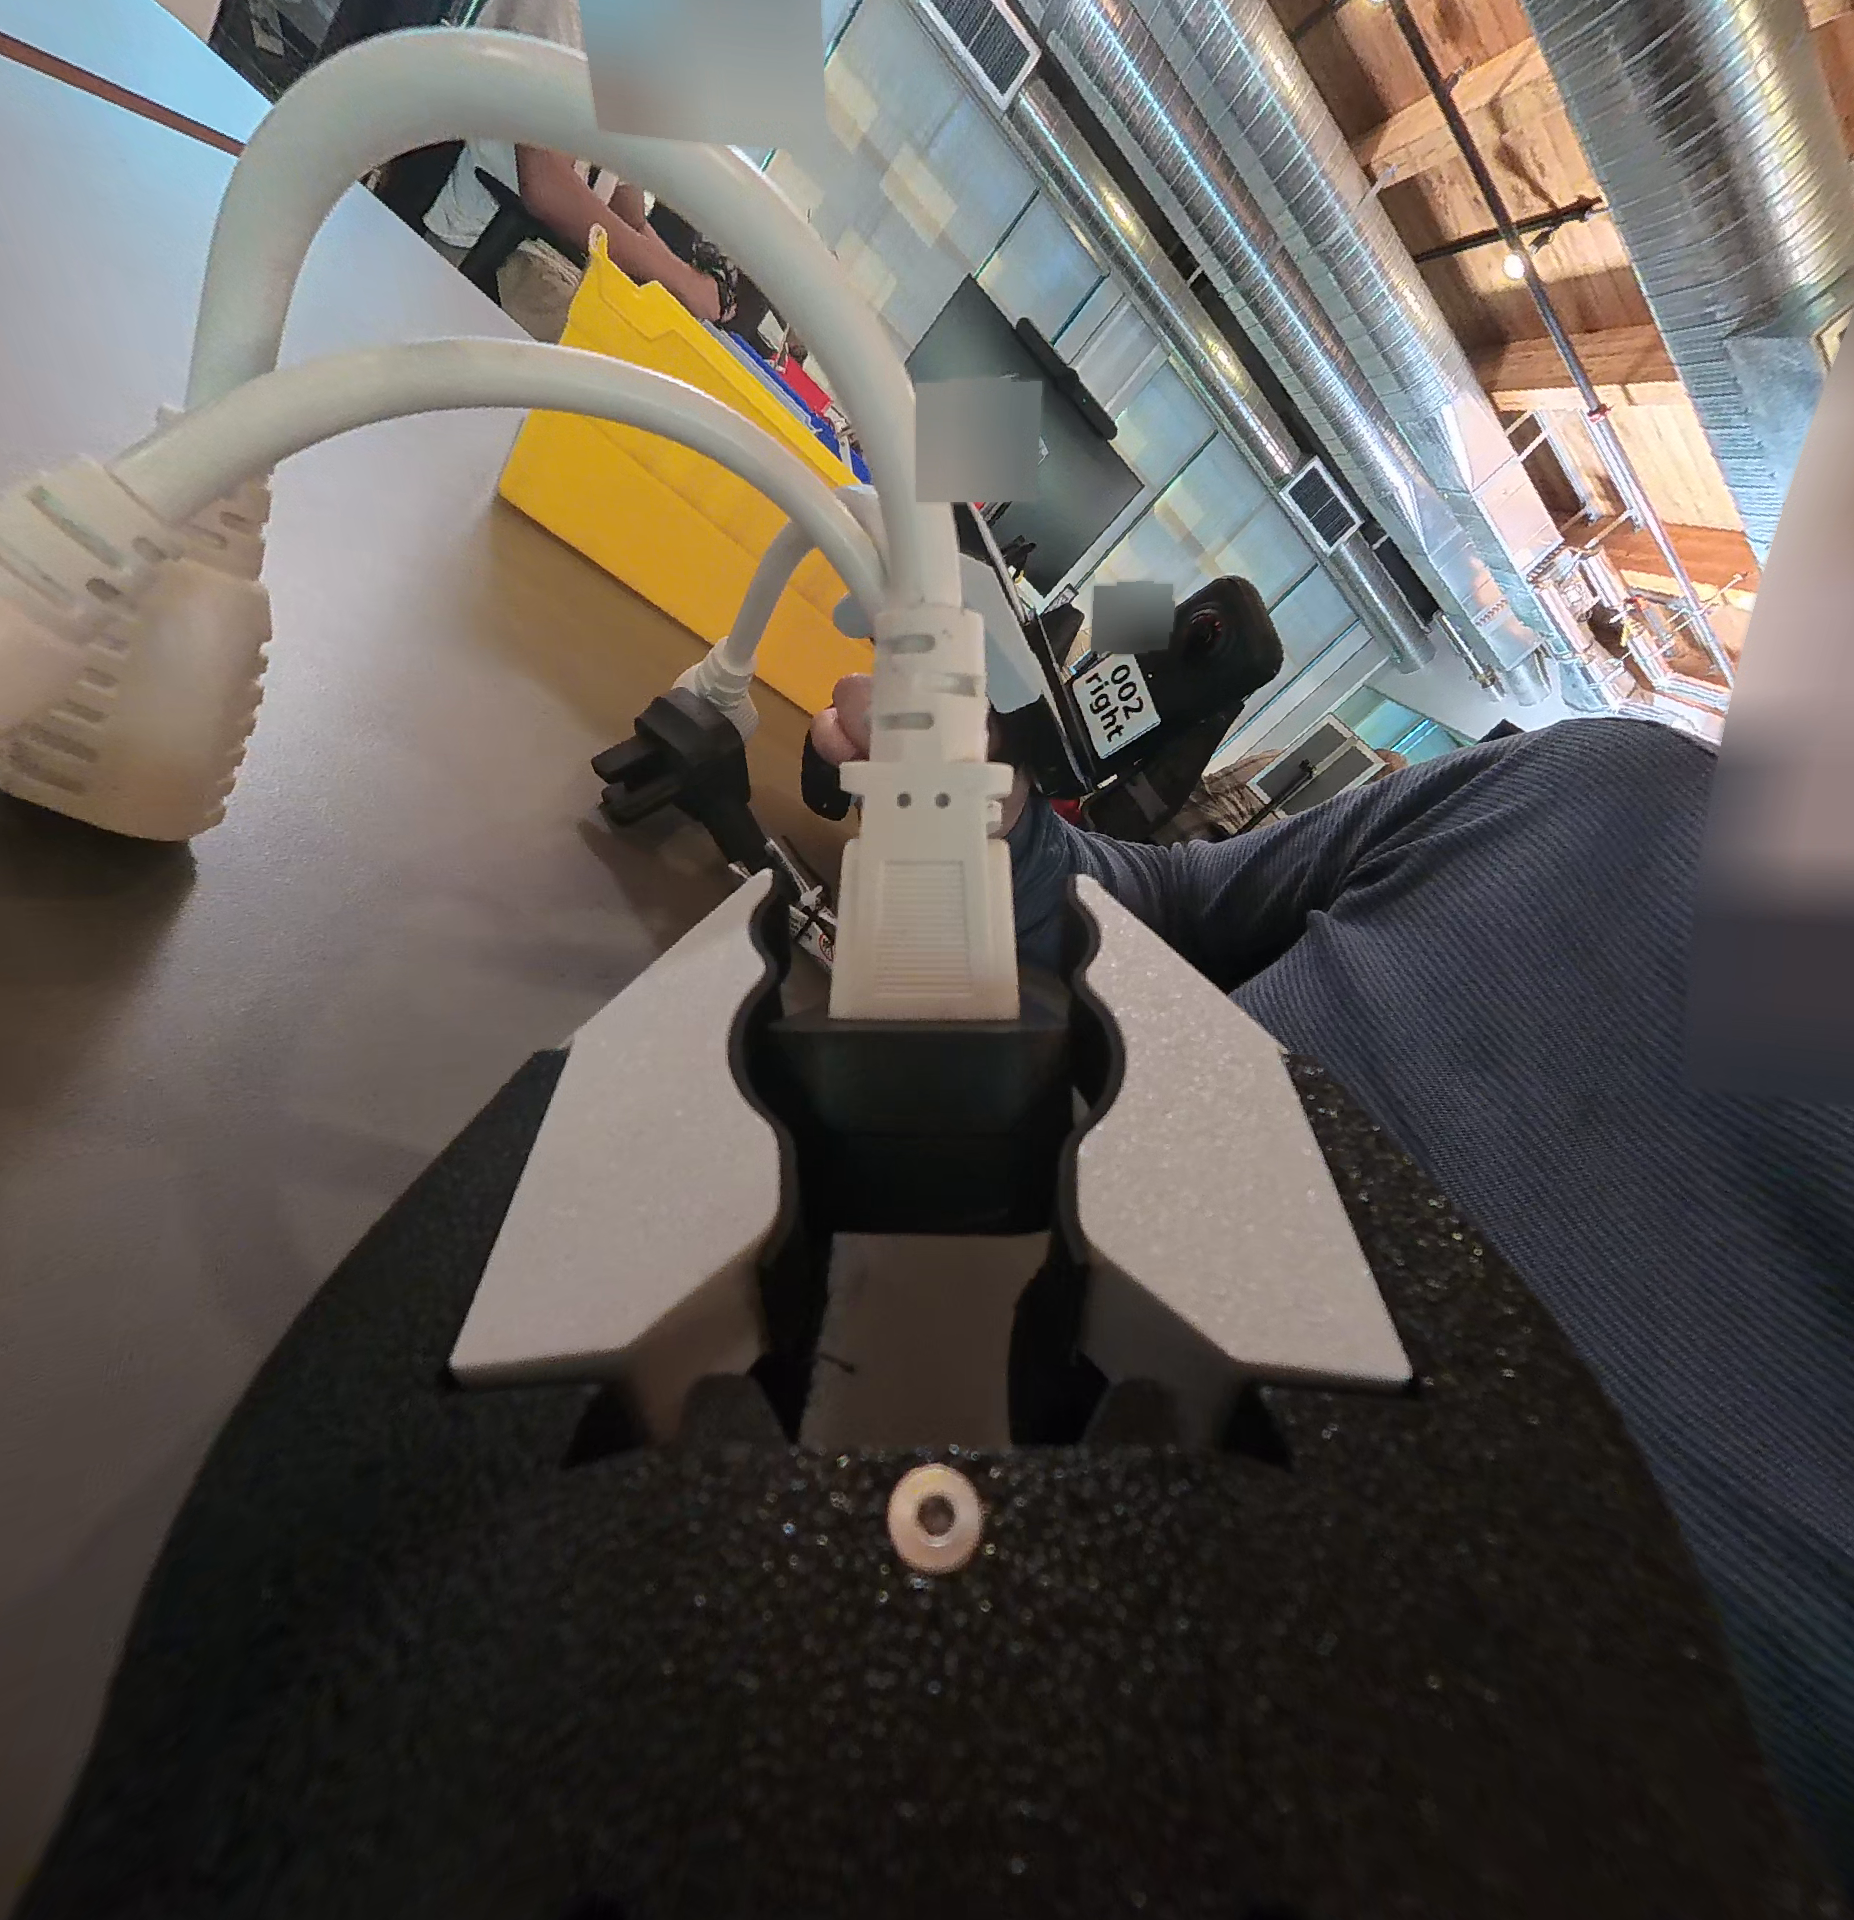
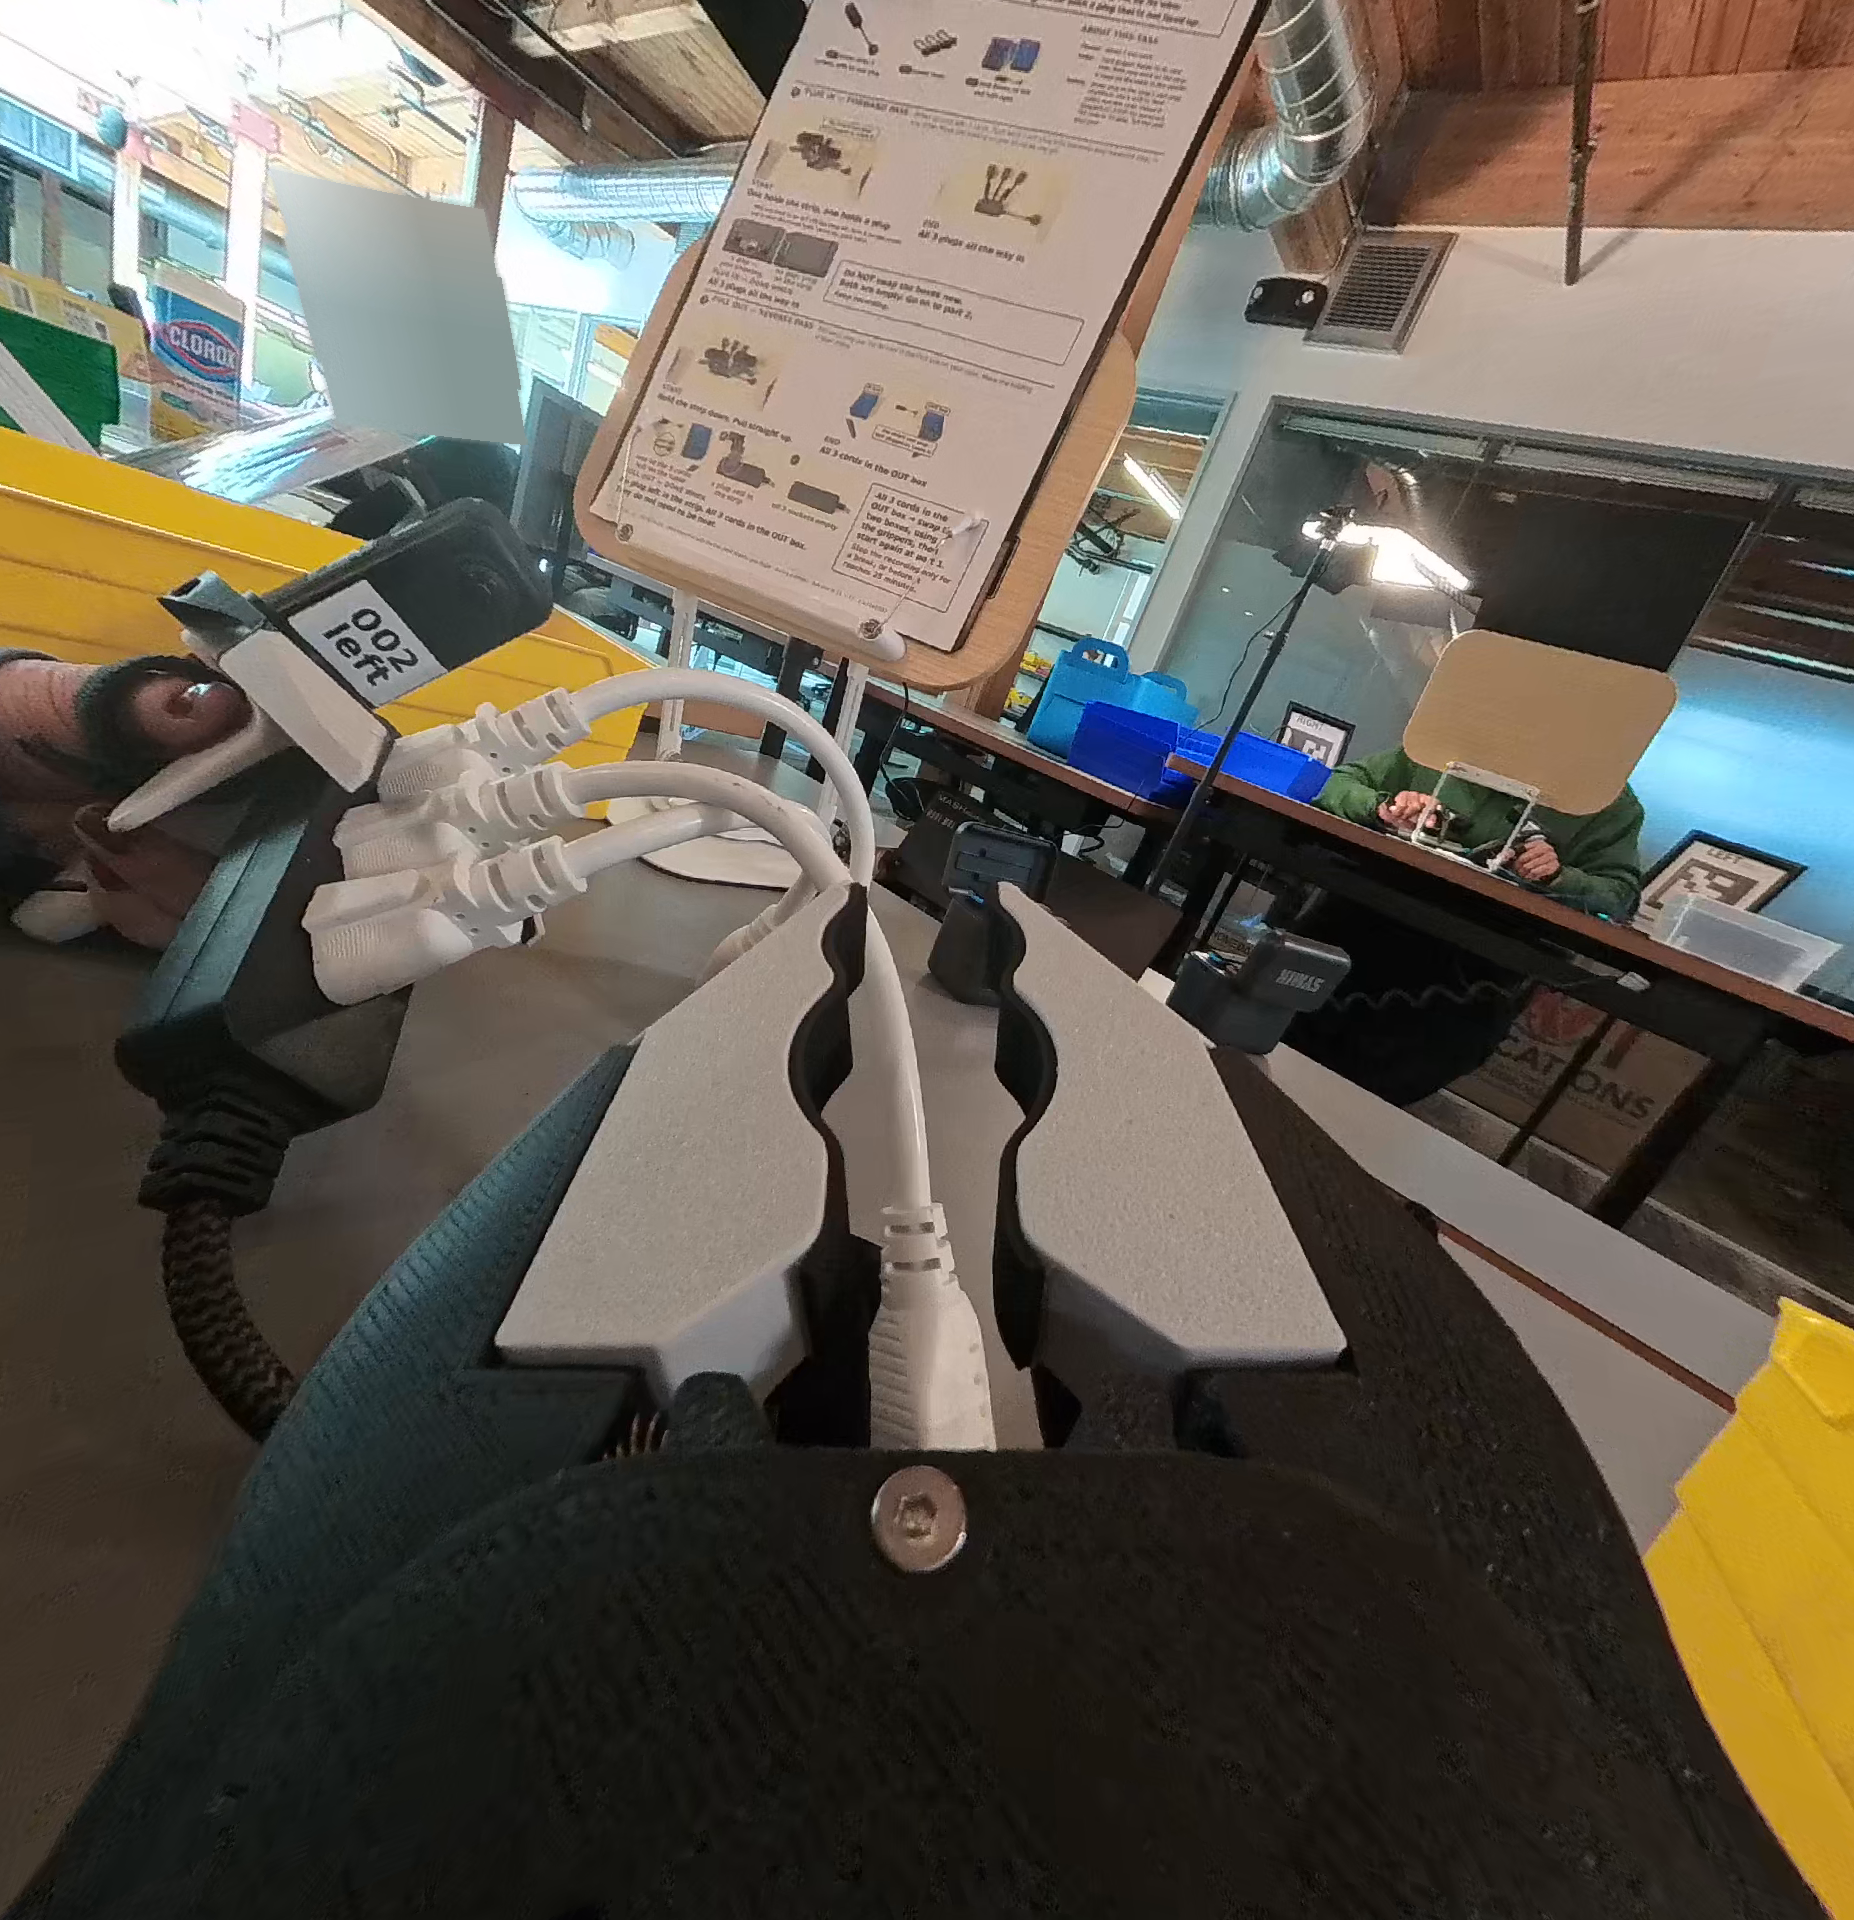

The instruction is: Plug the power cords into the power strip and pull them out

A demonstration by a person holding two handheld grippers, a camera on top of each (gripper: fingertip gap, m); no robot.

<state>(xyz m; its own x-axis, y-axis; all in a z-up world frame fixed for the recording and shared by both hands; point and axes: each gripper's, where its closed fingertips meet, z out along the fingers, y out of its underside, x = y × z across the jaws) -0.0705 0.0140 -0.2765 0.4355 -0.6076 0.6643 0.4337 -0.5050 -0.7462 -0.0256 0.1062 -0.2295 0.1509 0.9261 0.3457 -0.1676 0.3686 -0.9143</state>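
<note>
My left gripper (image 1: 923,904) is shut on the black power strip (image 1: 923,1101), gripping its sides. A white plug (image 1: 923,914) sits in the strip's near socket. Two more white plugs (image 1: 102,665) show at the left. The right wrist view shows the strip (image 2: 268,997) tilted up off the table, with three white plugs (image 2: 414,914) in it. My right gripper (image 2: 928,899) is closed around the white end connector (image 2: 933,1361) of one cord, deep between its fingers. That cord (image 2: 892,1039) runs out past the fingertips toward the strip. A black connector (image 1: 684,748) lies on the table.
A yellow bin (image 1: 674,499) stands behind the strip, and another (image 2: 1785,1558) is at my right. An instruction board on a white stand (image 2: 902,312) is at the table's back. Small dark devices (image 2: 985,925) sit near the far edge. A person works at another table (image 2: 1474,821). About 12 cm separates my left fingertips from my right.
</note>
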